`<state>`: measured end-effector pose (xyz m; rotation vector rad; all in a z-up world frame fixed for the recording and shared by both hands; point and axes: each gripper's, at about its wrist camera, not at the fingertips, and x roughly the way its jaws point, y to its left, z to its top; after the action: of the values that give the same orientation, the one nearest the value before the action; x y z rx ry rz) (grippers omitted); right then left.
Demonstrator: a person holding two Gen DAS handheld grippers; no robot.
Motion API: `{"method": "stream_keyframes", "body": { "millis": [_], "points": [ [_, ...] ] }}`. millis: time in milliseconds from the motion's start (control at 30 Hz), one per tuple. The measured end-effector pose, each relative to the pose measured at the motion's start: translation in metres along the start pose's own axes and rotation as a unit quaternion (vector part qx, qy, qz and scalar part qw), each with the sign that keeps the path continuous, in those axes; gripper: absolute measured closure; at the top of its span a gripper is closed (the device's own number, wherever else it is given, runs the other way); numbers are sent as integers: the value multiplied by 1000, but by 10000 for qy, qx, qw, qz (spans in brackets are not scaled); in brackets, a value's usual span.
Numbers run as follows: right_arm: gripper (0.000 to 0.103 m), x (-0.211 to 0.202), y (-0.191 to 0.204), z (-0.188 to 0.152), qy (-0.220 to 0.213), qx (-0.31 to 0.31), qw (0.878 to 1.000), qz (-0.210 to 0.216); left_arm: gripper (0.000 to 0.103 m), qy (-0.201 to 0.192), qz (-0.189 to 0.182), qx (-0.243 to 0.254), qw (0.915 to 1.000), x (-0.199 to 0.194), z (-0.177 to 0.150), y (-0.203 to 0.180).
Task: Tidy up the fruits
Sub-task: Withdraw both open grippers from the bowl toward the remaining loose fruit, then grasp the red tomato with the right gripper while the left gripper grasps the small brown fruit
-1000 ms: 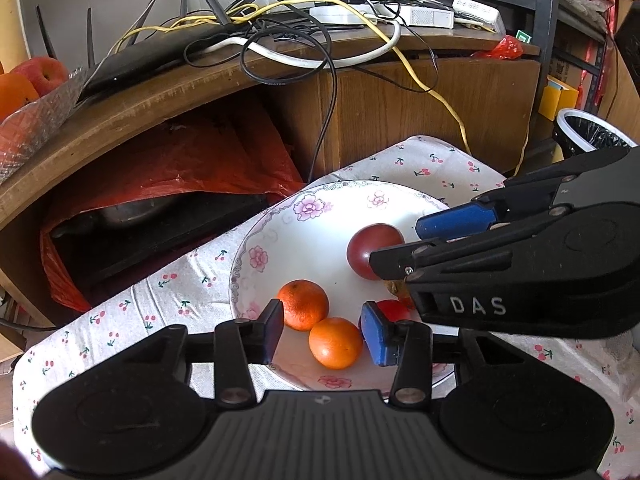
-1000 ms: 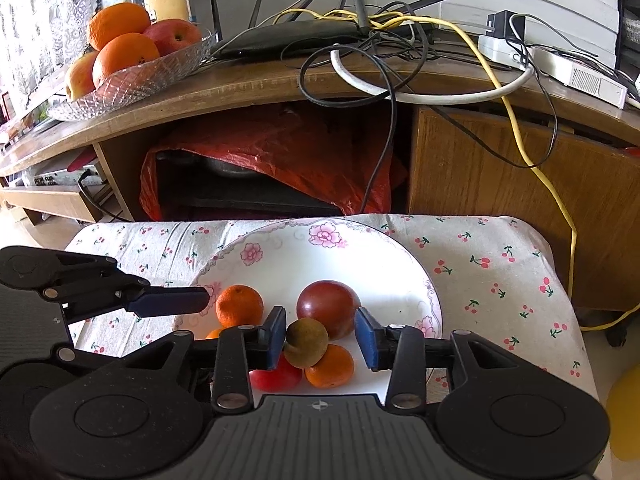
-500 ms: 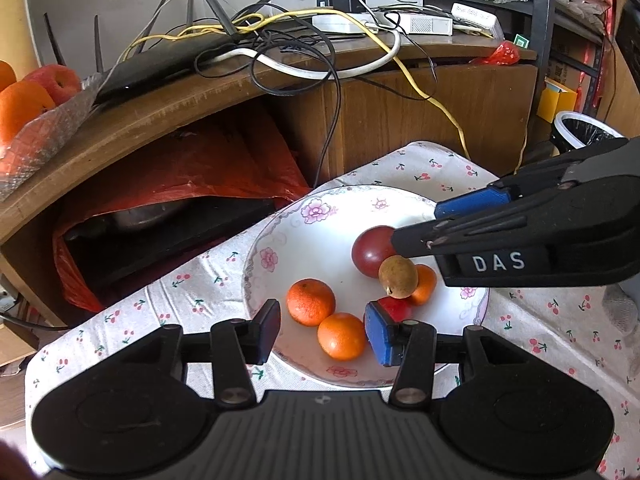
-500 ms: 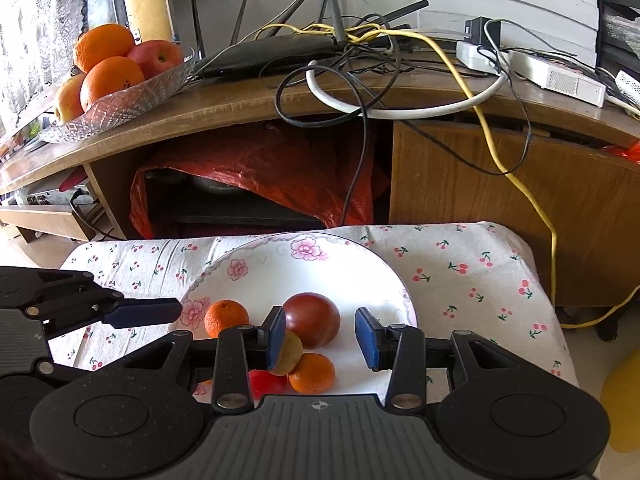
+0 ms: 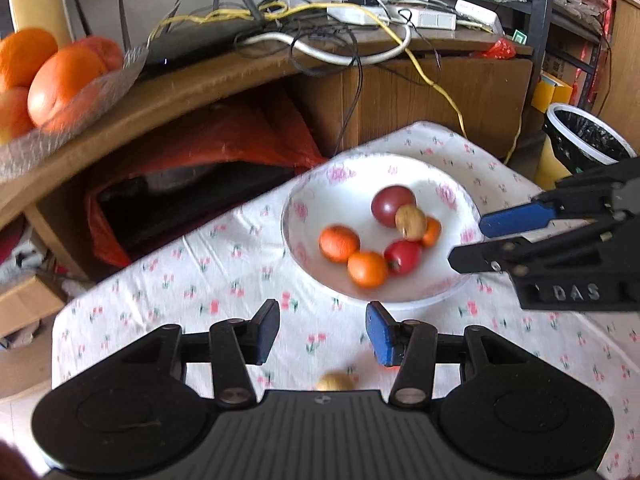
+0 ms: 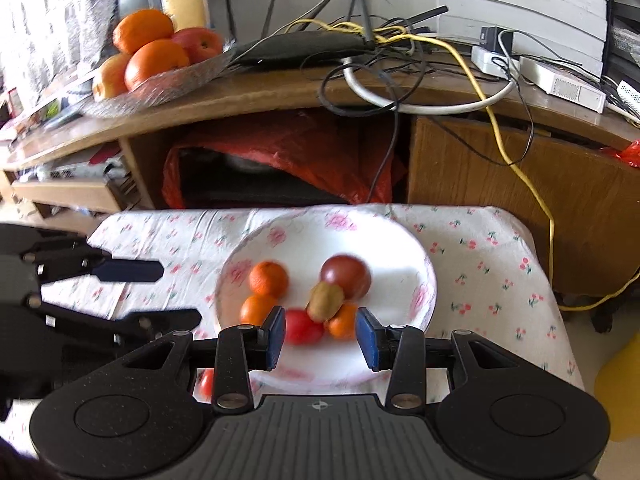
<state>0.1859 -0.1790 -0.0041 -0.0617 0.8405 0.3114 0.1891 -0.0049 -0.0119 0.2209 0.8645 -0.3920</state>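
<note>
left claw (image 5: 322, 332): released, empty | right claw (image 6: 320, 338): released, empty | loose yellowish fruit (image 5: 335, 382): on tabletop (image 5: 180, 280), directly beneath left claw, nearer it | plate (image 5: 452, 292): ahead-right, holding six fruits

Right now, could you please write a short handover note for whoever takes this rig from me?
Left tongs: open, nothing between them, above the cloth beside the floral bowl.
Right tongs: open, empty, at the bowl's near rim.
In the bowl: three oranges (one at), a dark red fruit, a bright red fruit and a brown kiwi-like fruit resting on top.
Done: those six are in the bowl.
Left: a yellowish fruit and a small red one lie on the cloth by the bowl, half hidden under the tongs.
</note>
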Motion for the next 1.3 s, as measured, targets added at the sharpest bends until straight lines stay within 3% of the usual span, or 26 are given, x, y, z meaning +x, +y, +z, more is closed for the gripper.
{"method": "stream_keyframes", "body": {
  "millis": [367,733,1067,1300],
  "points": [
    [68,3,34,-26,493,-190,9986,97,47,429,-353,425,9976,1,-28,-1],
    [68,32,46,-24,945,-445,9937,397,48,635,-557,760,9935,18,-34,-1],
    [69,55,54,-12,1229,-913,9853,764,50,680,-475,1033,9912,28,-35,-1],
    [80,63,58,-11,1367,-1063,9817,790,58,710,-623,1014,9904,31,-33,0]
  ]
}}
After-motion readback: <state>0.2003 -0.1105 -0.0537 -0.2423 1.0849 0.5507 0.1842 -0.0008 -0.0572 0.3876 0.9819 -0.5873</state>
